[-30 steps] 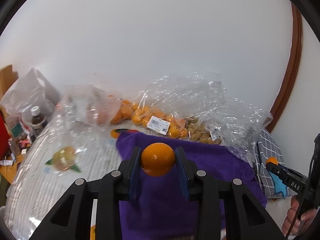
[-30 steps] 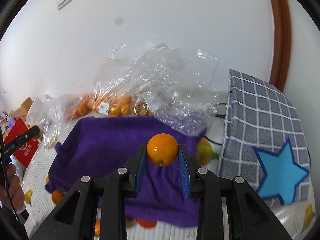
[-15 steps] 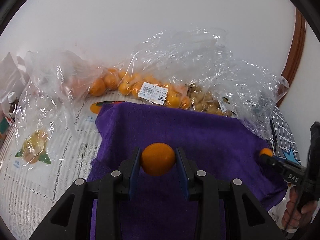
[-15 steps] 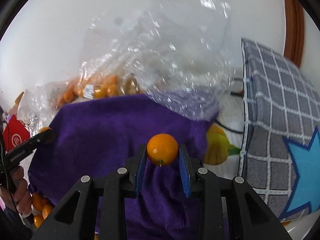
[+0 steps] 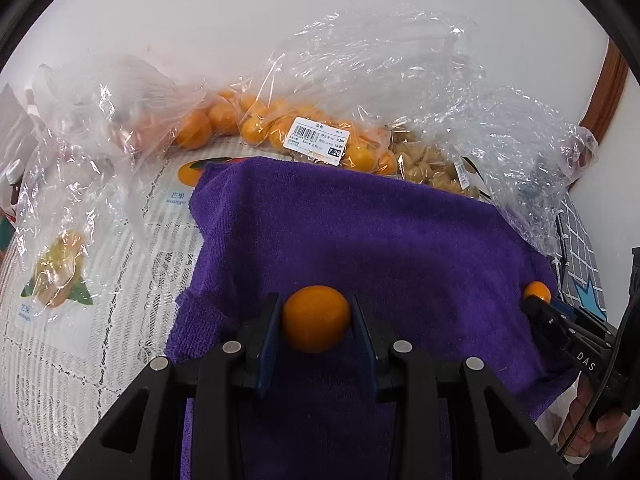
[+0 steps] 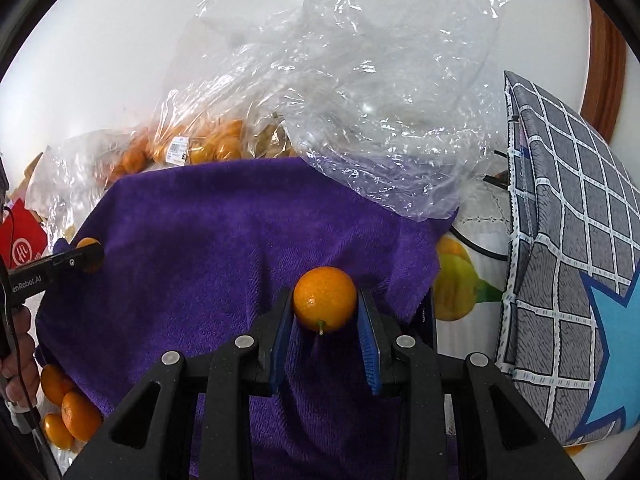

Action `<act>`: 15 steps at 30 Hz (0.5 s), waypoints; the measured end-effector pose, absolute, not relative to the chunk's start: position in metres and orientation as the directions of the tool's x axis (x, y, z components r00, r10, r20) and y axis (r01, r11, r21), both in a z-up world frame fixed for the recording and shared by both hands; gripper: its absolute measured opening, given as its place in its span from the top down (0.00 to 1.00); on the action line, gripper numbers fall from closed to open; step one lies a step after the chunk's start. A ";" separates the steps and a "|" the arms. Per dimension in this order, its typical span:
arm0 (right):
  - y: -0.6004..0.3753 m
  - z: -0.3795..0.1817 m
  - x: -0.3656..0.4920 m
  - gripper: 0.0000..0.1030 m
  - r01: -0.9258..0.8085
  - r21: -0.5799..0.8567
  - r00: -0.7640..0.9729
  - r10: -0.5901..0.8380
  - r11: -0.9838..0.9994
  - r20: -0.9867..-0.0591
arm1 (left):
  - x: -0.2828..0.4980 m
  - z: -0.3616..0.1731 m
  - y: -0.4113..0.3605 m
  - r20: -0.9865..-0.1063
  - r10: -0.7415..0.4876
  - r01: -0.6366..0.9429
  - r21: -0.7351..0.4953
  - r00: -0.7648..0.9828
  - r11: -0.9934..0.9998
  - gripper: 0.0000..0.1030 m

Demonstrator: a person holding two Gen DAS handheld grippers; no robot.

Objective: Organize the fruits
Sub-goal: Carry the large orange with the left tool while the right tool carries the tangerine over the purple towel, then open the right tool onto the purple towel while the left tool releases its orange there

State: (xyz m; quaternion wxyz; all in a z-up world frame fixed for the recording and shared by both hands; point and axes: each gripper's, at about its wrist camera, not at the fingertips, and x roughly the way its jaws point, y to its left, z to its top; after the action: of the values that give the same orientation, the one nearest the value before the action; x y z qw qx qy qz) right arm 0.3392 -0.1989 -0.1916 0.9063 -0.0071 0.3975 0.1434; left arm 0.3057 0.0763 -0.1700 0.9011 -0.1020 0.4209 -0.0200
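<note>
The left tool (image 5: 316, 322) clamps a small round orange fruit (image 5: 316, 318) between its blue-padded fingers, poised above a purple towel (image 5: 360, 240) spread over a lace-patterned bench cover (image 5: 80, 340) printed with fruit pictures. The right tool (image 6: 325, 308) likewise grips its own orange fruit with a green stem nub (image 6: 325, 304) over the same towel — near the towel's right edge, just beside a yellow fruit print on the cover.

In the left wrist view, the right tool enters at the far right, its fruit a small orange dot at the tip, with the holder's hand (image 5: 592, 428) visible below. In the right wrist view, the left tool (image 6: 90, 256) reaches in from the left edge with its fruit over the towel's left side.

Behind the towel, against a white wall, lie crumpled clear plastic bags — one bag of small oranges (image 5: 280, 128) bearing a price label (image 5: 318, 142), and beside it a bag of pale husked fruit (image 5: 428, 168). A large empty-looking clear bag (image 6: 360, 100) drapes onto the towel's far right corner. Several loose small oranges (image 6: 68, 408) sit on the bench by the towel's near left corner. A grey checked cushion with a blue star (image 6: 572, 280) stands at the right.
</note>
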 end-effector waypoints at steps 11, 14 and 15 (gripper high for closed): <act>-0.197 -0.189 0.335 0.63 -0.260 0.037 0.656 0.205 0.965 -0.726 | 0.307 -0.173 0.071 -0.764 -0.108 -0.037 -0.170 0.636 0.985 0.68; -0.200 -0.186 0.333 0.47 -0.270 0.054 0.657 0.225 0.961 -0.719 | 0.304 -0.171 0.073 -0.753 -0.119 -0.029 -0.180 0.647 0.983 0.68; -0.201 -0.184 0.332 0.44 -0.273 0.065 0.658 0.235 0.960 -0.715 | 0.303 -0.169 0.073 -0.743 -0.124 -0.021 -0.183 0.658 0.983 0.65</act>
State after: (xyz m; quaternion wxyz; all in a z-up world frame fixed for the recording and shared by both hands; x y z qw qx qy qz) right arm 0.3319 -0.2008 -0.1845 0.9101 -0.0242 0.3894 0.1396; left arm 0.3032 0.0728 -0.1689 0.9062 -0.0881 0.4126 -0.0284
